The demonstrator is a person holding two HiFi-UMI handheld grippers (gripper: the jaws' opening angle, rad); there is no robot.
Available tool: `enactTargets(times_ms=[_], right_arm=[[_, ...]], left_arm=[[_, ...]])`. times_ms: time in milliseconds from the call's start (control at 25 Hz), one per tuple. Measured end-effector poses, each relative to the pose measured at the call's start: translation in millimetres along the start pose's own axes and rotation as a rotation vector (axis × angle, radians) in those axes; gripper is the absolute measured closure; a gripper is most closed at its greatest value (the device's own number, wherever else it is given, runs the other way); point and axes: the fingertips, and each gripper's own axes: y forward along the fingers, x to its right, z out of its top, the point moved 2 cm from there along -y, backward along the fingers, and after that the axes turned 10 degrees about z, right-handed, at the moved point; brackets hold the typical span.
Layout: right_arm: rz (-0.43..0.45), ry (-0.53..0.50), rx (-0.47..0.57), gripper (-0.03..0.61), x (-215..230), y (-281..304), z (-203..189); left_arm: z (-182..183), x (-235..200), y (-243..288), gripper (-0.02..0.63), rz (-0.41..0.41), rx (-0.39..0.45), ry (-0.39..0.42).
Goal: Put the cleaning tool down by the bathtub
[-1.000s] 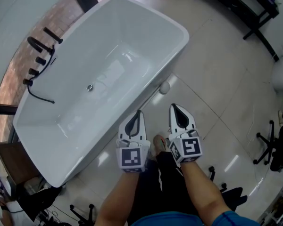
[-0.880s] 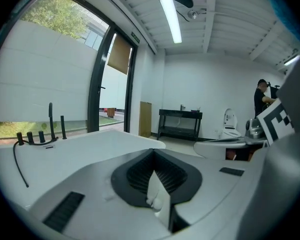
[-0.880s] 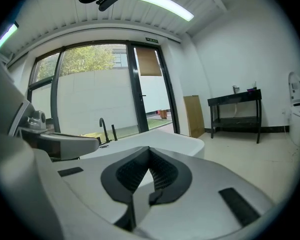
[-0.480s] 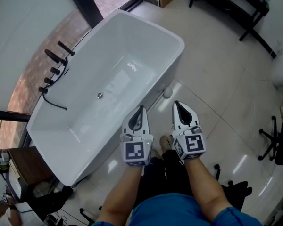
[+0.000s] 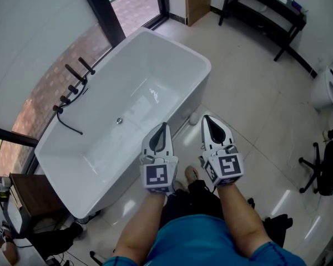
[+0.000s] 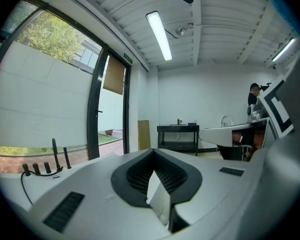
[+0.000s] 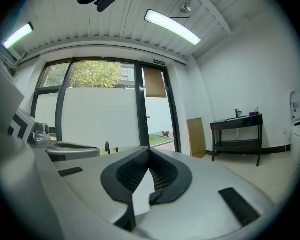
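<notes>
I held the left gripper (image 5: pixel 163 128) and the right gripper (image 5: pixel 207 124) with jaws closed together and empty. I think this was because the small white cleaning tool (image 5: pixel 194 118) already lay on the floor just beside the bathtub (image 5: pixel 190 100).

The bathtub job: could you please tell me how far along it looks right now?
Likely done: a small white round object lies on the floor beside the bathtub, probably the cleaning tool, though too small to confirm. In hand: nothing; the left gripper and right gripper are both shut and empty. Left: nothing obvious.
</notes>
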Motion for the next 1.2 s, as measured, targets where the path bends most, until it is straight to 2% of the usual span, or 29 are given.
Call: enactTargets(times_ms=[200,360,560,760,960,1200], right_arm=[[0.021,-0.031,0.023,0.577,-16.3,-26.7,32.6],[0.029,-0.048,0.043,0.577,-18.6,-53.3,59.3],[0.061,-0.075,0.031,0.577,-5.2,-86.7,75.6],[0.054,-0.097,0.035,0.577,34.0,-137.3,103.5],[0.010,-0.113,0.063,0.577,86.6,-207.0,134.4],[-0.077,-0.118,0.083,0.577,136.9,-286.2,151.3]], left_arm=[[32.6,16.8,-24.8,0.614,-0.017,0.050,-0.011],[61.9,45.6,-44.3,0.614,-0.057,0.087,0.024],[77.6,85.5,-57.5,0.614,-0.076,0.098,0.056],[100.0,155.1,-66.2,0.614,-0.105,0.111,0.008],[127.7,250.7,-74.1,0.614,-0.178,0.156,-0.048],[141.3,345.4,-93.9,0.614,-0.283,0.183,-0.040]])
